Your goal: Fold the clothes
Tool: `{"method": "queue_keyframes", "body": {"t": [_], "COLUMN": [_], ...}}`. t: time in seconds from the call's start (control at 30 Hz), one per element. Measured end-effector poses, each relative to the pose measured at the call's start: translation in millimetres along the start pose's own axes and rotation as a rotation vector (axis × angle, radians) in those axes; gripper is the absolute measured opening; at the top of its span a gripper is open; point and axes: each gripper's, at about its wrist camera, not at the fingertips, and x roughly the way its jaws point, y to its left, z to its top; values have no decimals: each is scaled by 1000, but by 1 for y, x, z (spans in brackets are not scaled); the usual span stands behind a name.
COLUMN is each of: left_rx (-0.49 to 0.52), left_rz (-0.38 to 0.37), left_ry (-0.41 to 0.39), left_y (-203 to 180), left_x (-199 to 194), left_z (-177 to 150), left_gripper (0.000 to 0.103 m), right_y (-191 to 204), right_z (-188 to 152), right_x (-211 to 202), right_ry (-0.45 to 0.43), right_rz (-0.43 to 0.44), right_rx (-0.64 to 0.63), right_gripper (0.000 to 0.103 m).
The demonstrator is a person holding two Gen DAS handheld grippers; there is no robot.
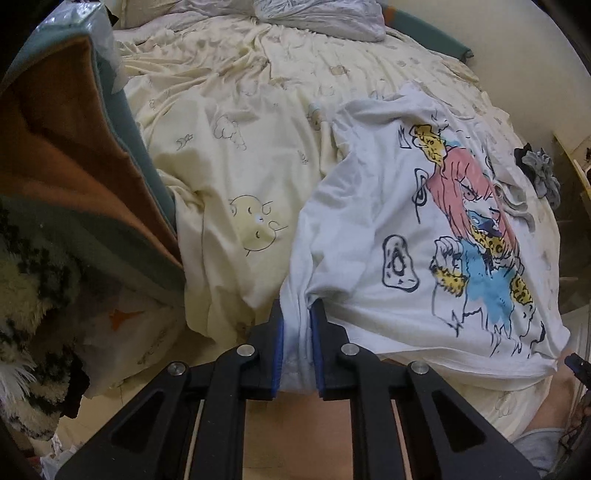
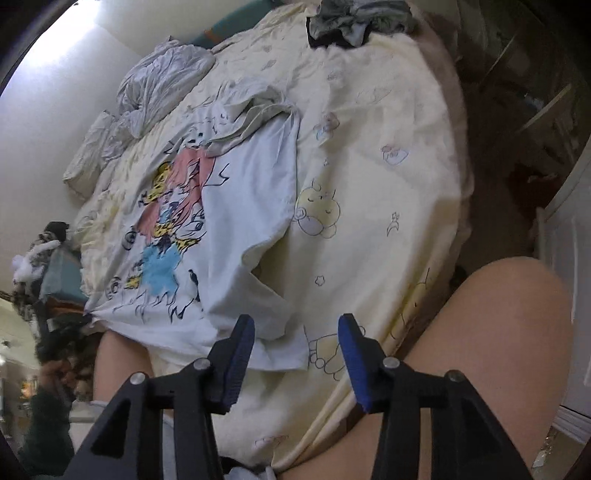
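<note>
**Left gripper pinching the T-shirt hem, right gripper spread and empty**

I see a white T-shirt (image 1: 388, 229) with a cartoon print of a pink-haired figure lying spread on the bed, on top of a pale yellow duvet cover (image 1: 229, 155) printed with small bear drawings; its hem reaches the near edge of the bed, its far end is rumpled toward the pillows.

My left gripper (image 1: 296, 325) is nearly closed, its blue pads pressing a bunched fold of the shirt's near left corner between them; the cloth puckers where the pads bite, and a strip of white fabric runs down between the black fingers.

My right gripper (image 2: 296, 332) stands roughly half open with nothing between its pads; its left finger (image 2: 236, 362) hangs over the shirt's near right corner, its right finger over the bare duvet just beside that corner; I cannot tell whether the left pad touches the cloth.

A crumpled grey pillowcase (image 1: 317, 14) lies at the far end of the bed; a small heap of dark and grey clothing (image 1: 539, 170) sits at the right edge; a brown and teal blanket (image 1: 74, 155) is piled on the left, with a fuzzy black-and-white fabric (image 1: 33, 295) below it; the person's bare knees (image 2: 487, 354) show close under the right gripper.
</note>
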Motion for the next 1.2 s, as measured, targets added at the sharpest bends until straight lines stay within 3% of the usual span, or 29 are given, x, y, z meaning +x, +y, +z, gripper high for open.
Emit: {"method": "queue_keyframes", "body": {"t": [0.1,0.17,0.33,0.57,0.7,0.8,0.83,0.87,1.07,1.2], "left_rx": [-3,-8,-12,1,-8,-23,-28,-34,-27,-12], "left_rz": [-1,-2,-5,9,7,1,-5,-10,-63,-60], "left_ry": [0,0,-18,-50,-46,-46,-45,-43,-86,-112], "left_y": [-1,-1,-2,-2,-1,1,2,3,0,-1], "left_x": [-1,-3,-11,-20,-17,-17,-18,-19,-41,-53], "left_z": [1,2,5,12,14,16,16,17,22,27], "left_gripper": [14,14,14,14,14,14,14,14,14,14], "right_y": [-5,-7,-23,-20,-21,-26,-25,-23,5,33], "right_z": [-5,-11,-19,-18,-27,-32,-32,-33,-21,-16], "right_x": [19,33,48,46,58,64,63,59,-15,-67], "right_ry": [95,127,126,95,134,107,86,64,-119,-194], "right_rz": [112,135,183,115,114,125,136,148,263,291], "right_rx": [86,150,343,358,342,330,319,304,186,77], "right_gripper": [48,48,48,52,52,52,36,6,4,4]}}
